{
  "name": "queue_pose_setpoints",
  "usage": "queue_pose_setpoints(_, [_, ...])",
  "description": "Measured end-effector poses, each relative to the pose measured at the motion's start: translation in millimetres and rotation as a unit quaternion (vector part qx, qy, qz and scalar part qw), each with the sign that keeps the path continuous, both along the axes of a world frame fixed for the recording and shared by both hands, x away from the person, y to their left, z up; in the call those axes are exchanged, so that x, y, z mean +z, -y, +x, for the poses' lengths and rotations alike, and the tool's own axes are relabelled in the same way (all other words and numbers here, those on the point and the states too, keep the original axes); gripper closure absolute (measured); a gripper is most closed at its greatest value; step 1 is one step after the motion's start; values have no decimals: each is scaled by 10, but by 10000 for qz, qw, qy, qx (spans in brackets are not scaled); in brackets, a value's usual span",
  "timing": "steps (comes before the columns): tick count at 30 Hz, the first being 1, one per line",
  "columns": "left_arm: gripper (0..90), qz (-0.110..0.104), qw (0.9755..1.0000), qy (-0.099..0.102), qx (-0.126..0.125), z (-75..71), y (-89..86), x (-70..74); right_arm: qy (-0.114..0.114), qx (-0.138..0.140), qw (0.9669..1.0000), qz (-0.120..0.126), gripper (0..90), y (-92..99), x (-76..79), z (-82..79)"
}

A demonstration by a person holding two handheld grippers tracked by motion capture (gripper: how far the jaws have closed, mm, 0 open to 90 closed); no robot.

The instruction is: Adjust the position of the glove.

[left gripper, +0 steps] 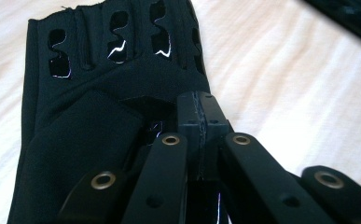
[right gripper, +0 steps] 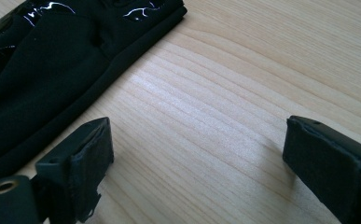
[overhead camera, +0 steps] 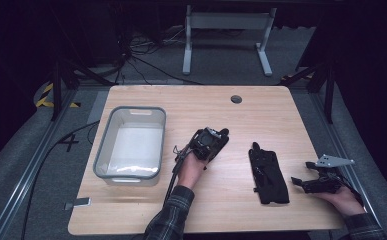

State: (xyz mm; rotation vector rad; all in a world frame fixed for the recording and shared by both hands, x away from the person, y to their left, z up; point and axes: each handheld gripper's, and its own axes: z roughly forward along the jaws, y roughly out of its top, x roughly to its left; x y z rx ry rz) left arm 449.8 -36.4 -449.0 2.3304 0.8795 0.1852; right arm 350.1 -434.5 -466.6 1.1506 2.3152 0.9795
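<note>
Two black fingerless gloves lie on the wooden table (overhead camera: pixel 241 115). One glove (overhead camera: pixel 269 173) lies flat, right of the middle. The other glove (overhead camera: pixel 224 135) is mostly hidden under my left gripper (overhead camera: pixel 212 140) near the table's centre. In the left gripper view the jaws are pressed together on this glove (left gripper: pixel 89 107), just below its row of cut-outs. My left gripper (left gripper: pixel 201 122) is shut on its fabric. My right gripper (overhead camera: pixel 301 173) rests low near the table's right edge with its jaws wide apart. In its own view, my right gripper (right gripper: pixel 197 163) has bare wood between its pads, and the flat glove (right gripper: pixel 52 65) lies to the upper left.
A white bin with a grey rim (overhead camera: pixel 101 146) stands at the table's left and holds nothing that I can see. A round cable hole (overhead camera: pixel 236 99) is near the far edge. A cable trails from the left gripper toward the front edge.
</note>
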Motion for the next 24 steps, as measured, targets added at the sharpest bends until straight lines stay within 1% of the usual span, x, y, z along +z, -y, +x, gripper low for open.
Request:
queue_pose_setpoints(6, [898, -52, 9995, -30, -303, -100, 159, -3, -5, 3, 10000, -1, 91, -1, 1, 1])
queue_pose_setpoints(7, [897, -52, 9995, -30, -303, -100, 159, -3, -5, 3, 10000, -1, 91, -1, 1, 1])
queue_pose_setpoints(8, [898, -54, 9992, -36, -404, -129, 204, -4, -4, 8, 10000, -1, 90, -2, 0, 2])
queue_pose_setpoints(10, [898, -57, 9989, -24, -458, -152, 237, -5, -6, 8, 10000, -1, 90, -2, 0, 2])
queue_pose_setpoints(11, [897, -105, 9986, -62, -517, -168, 261, -9, -5, 8, 10000, -1, 90, -2, 0, 2])
queue_pose_setpoints(14, [898, -141, 9978, -84, -645, -214, 330, -12, -7, 9, 10000, -1, 90, -3, 0, 3])
queue_pose_setpoints(17, [898, -149, 9974, -93, -695, -231, 364, -12, -7, 11, 10000, -2, 89, -3, 0, 3])
queue_pose_setpoints(19, [897, -199, 9974, -97, -681, -233, 374, -17, -8, 11, 10000, -2, 89, -3, 1, 3])
queue_pose_setpoints(21, [896, -211, 9972, -113, -706, -224, 356, -6, -8, 11, 10000, -2, 89, -3, 1, 3])
queue_pose_setpoints(24, [891, -181, 9976, -45, -664, -224, 314, 45, -8, 12, 10000, -2, 89, -3, 1, 4])
